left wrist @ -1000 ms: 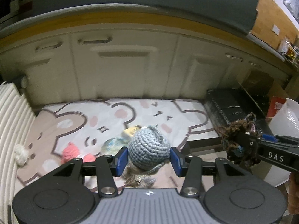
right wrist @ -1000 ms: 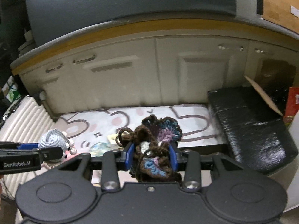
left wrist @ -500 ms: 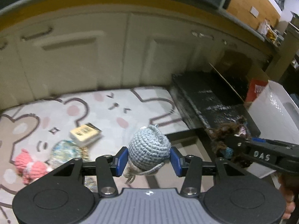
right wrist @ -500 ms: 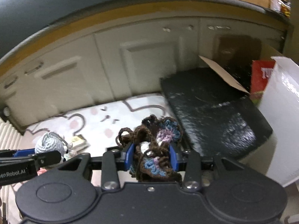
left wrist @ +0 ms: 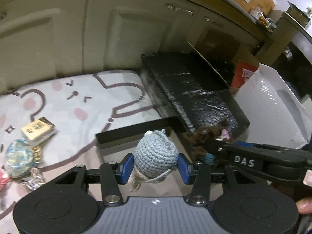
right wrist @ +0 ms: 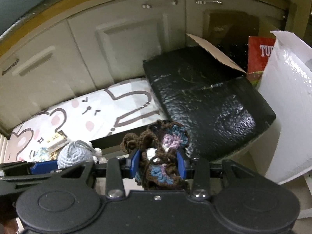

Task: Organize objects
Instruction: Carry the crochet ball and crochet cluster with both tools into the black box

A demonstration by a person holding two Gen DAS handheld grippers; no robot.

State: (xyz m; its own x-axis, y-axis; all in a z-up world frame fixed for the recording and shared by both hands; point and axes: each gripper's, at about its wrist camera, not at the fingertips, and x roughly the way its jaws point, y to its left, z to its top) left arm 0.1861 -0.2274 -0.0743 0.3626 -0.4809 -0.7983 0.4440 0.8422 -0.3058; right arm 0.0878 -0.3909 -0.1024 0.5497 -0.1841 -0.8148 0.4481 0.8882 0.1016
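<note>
Over black box (left wrist: 134, 134): left hand-held gripper (left wrist: 155, 166) pinching grey crochet ball (left wrist: 155, 154); right hand-held gripper (right wrist: 158, 162) pinching brown crochet piece (right wrist: 159, 156).

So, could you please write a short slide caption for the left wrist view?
Left gripper holds a grey-blue crochet ball above an open black box.
</note>
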